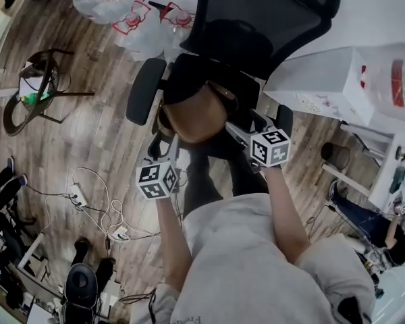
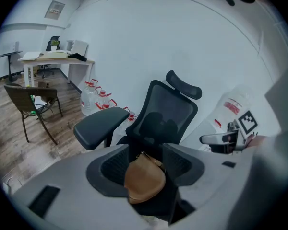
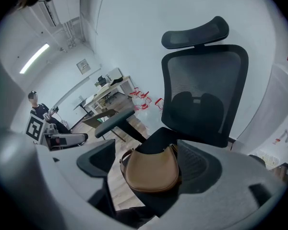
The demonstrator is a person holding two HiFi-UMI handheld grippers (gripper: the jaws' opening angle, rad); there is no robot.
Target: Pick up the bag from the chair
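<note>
bag (image 1: pixel 192 113) on chair (image 1: pixel 256 19) seat, ahead of both jaws | left gripper (image 2: pixel 145 152), right gripper (image 3: pixel 146 159) spread wide, empty | risk: I nip only the strap (image 3: pixel 123 158), bag swings or slips off the seat

The head view looks steeply down from above the chair (image 1: pixel 256 19). Both gripper views sit low and close, facing its backrest from either side. All three share the bag (image 1: pixel 196 113).
</note>
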